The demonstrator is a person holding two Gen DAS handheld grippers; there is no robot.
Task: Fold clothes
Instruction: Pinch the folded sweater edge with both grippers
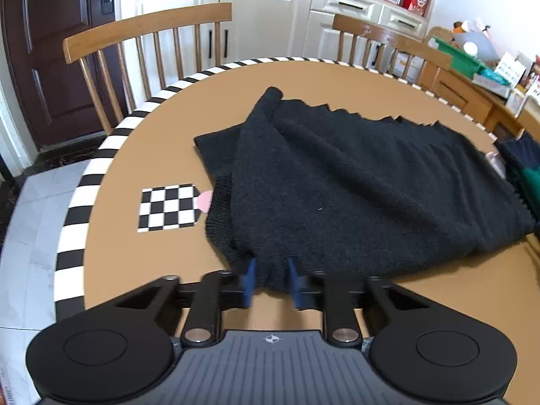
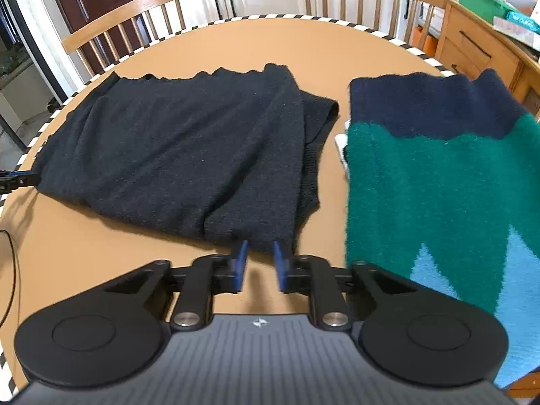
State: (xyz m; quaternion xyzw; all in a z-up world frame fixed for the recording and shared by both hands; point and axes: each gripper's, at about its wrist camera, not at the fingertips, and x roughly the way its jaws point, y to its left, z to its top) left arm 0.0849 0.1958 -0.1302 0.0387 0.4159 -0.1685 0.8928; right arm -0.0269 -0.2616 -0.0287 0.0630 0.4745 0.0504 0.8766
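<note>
Item 1: black knit sweater (image 1: 337, 182). Lies partly folded on the round tan bench (image 1: 141, 155), sleeves turned in over the body, near hem toward the cameras.

Item 2: left tool (image 1: 271, 278). Blue pads pinched on the near-left corner of the hem; knit fabric bunches between them.

Item 3: right tool (image 2: 260, 260). Closed on the near-right corner of the same hem, fabric between its pads.

Step in hand, as judged: both near corners are taken, ready to lift and carry the hem over toward the far edge. To do it well, raise both corners together and level, keep the hem taut between the two tools so the layers do not sag or slip, and lay the edge square on the far edge before letting go. The knit is thick and soft and may slide out of a shallow pinch.

Item 4: green, navy and light-blue sweater (image 2: 438, 182). Lies just beside the black one, to its right, not touching the tools.

Item 5: checkered square (image 1: 167, 207). On the bench, left of the black sweater.

Containers: green bin (image 1: 462, 55) on the wooden sideboard beyond the bench; contents unclear.
</note>
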